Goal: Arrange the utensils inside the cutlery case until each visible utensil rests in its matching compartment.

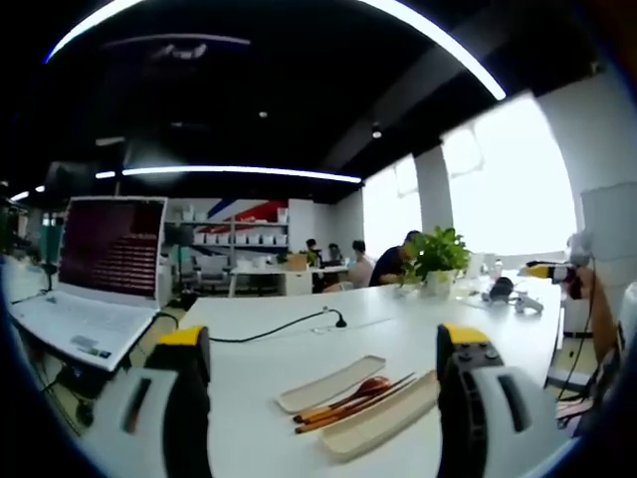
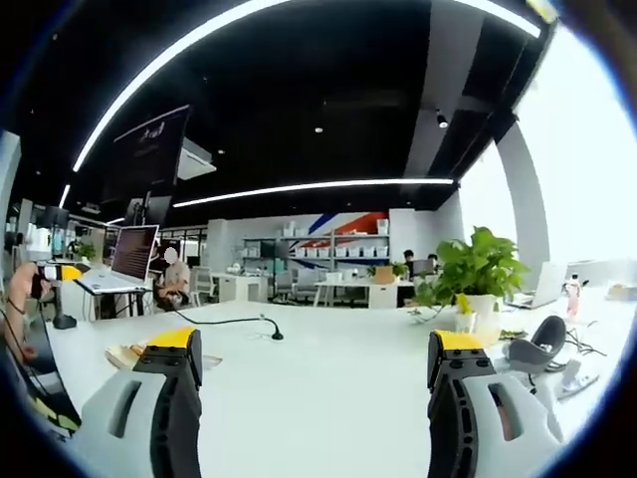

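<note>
On the white table (image 1: pixel 259 398) lies a beige cutlery case in two long halves, one (image 1: pixel 328 383) farther and one (image 1: pixel 383 425) nearer. A reddish-brown spoon (image 1: pixel 372 386) and chopsticks (image 1: pixel 348 406) rest slanted between the halves. My left gripper (image 1: pixel 323 339) hovers above the table just short of the case, jaws wide open and holding nothing. My right gripper (image 2: pixel 315 341) is also open and holds nothing; the case (image 2: pixel 127 353) peeks out beside its left jaw, mostly hidden. Each gripper appears small at the other view's edge, held by a hand (image 1: pixel 582 289).
An open laptop (image 1: pixel 100 279) stands at the table's left corner, with a black cable (image 1: pixel 289 324) running across the table. A potted plant (image 2: pixel 478 274), a black mouse (image 2: pixel 542 339) and small items sit farther right. People sit at desks behind.
</note>
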### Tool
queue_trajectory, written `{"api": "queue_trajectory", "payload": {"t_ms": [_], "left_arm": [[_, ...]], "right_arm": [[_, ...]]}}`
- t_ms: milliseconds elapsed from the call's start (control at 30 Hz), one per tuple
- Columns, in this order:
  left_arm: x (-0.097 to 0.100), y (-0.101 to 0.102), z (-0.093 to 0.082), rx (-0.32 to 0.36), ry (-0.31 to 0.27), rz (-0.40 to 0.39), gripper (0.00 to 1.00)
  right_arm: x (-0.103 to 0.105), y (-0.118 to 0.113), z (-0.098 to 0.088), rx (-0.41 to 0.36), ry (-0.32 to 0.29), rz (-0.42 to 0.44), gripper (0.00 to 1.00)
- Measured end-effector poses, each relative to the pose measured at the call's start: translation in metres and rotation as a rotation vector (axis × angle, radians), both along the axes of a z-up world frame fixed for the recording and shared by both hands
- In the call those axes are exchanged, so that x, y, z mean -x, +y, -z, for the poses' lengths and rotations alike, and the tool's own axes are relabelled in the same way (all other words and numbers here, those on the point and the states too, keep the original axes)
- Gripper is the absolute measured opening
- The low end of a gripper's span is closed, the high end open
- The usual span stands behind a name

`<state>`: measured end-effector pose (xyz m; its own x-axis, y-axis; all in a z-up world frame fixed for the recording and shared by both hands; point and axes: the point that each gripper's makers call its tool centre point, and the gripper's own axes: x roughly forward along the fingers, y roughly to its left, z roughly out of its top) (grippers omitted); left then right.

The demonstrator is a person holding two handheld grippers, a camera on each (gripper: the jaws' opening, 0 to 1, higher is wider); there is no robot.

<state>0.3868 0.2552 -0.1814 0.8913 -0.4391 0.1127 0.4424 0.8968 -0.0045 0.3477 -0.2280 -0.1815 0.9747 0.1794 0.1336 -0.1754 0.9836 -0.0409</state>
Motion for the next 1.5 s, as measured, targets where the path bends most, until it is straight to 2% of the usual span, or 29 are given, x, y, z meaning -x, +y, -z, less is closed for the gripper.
{"api": "queue_trajectory", "payload": {"t_ms": [233,300,400,467,567,633,800,1000,1100,1233,1367,1500], "left_arm": [[0.002,-0.004,-0.001,0.012,0.001,0.012,1.00],[0.005,-0.009,-0.004,0.040,-0.004,0.048,1.00],[0.009,-0.014,-0.006,0.033,-0.014,0.070,0.99],[0.008,-0.014,-0.004,0.018,-0.012,0.064,0.99],[0.004,-0.011,-0.001,0.016,-0.001,0.049,0.99],[0.001,-0.008,0.004,0.014,0.019,0.033,0.99],[-0.002,-0.007,0.005,0.016,0.022,0.023,0.98],[-0.002,-0.009,0.007,0.033,0.031,0.042,0.98],[-0.003,-0.006,0.011,0.040,0.056,0.033,0.92],[-0.003,-0.006,0.010,0.049,0.052,0.033,0.93],[-0.004,-0.005,0.011,0.043,0.052,0.034,0.94],[-0.007,-0.002,0.012,0.044,0.057,0.027,0.94]], "right_arm": [[-0.017,0.036,-0.012,0.071,0.006,-0.115,0.99],[-0.023,0.044,-0.013,0.089,0.012,-0.135,0.99],[-0.033,0.058,-0.013,0.111,0.039,-0.185,0.99],[-0.039,0.067,-0.015,0.127,0.047,-0.219,0.98],[-0.046,0.080,-0.022,0.150,0.020,-0.259,0.96],[-0.052,0.093,-0.021,0.183,0.032,-0.294,0.94],[-0.064,0.120,-0.020,0.219,0.063,-0.364,0.92],[-0.083,0.160,-0.014,0.289,0.118,-0.472,0.85],[-0.092,0.179,-0.010,0.320,0.154,-0.526,0.80],[-0.105,0.205,0.005,0.414,0.223,-0.579,0.78],[-0.117,0.231,0.020,0.445,0.288,-0.652,0.73],[-0.127,0.249,0.032,0.483,0.338,-0.687,0.69]]}}
